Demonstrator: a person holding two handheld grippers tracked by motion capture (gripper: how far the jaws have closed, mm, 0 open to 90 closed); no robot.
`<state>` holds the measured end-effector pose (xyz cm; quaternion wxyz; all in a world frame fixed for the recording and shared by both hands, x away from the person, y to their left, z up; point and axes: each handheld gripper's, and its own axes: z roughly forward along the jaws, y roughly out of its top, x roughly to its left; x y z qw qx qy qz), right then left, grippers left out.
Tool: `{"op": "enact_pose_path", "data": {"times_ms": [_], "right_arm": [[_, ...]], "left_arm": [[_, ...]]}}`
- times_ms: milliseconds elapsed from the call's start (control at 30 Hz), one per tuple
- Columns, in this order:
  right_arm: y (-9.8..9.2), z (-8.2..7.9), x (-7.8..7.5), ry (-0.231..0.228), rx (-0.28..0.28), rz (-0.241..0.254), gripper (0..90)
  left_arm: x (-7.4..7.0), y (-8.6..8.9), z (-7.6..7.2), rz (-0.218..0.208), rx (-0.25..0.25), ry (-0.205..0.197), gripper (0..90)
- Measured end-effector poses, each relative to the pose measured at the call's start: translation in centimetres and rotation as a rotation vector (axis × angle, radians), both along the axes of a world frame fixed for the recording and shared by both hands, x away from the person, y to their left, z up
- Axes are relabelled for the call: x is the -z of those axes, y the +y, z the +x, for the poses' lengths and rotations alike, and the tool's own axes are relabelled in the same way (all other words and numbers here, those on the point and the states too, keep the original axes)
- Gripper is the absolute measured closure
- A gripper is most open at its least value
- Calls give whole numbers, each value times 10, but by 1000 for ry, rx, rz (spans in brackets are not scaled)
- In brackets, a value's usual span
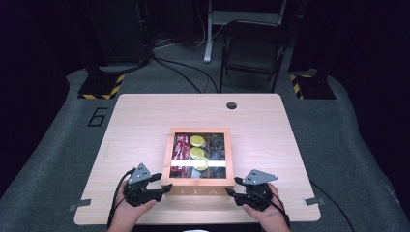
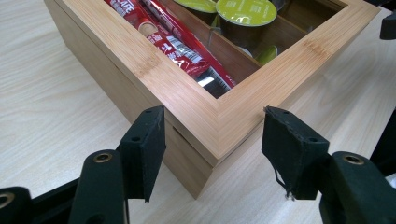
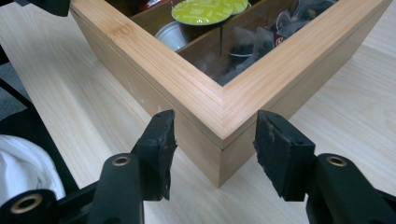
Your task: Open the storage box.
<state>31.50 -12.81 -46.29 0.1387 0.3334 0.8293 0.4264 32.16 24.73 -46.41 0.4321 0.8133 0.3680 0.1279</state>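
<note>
A wooden box (image 1: 199, 185) with a glass lid sits on the table (image 1: 135, 121). The left hand-held gripper (image 2: 212, 154) straddles the box's near left corner, jaws apart; the right hand-held gripper (image 3: 215, 151) straddles its near right corner, jaws apart.

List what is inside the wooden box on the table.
Through the lid of the wooden box: red packets on the left, green-topped capsules in the middle, dark tea bags on the right. Whatever lies beneath these is covered, and glare hides a strip.
</note>
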Motion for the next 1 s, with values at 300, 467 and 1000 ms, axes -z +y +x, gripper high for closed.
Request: {"op": "enact_pose_path", "data": {"times_ms": [300, 467, 1000], "right_arm": [[1, 1, 5, 19, 3, -16, 482], [2, 3, 7, 19, 1, -32, 498], [0, 9, 10, 44, 1, -11, 507]], "left_arm": [[2, -2, -1, 30, 13, -8, 374], [3, -2, 0, 54, 28, -5, 378], [7, -6, -1, 96, 33, -17, 387]]}}
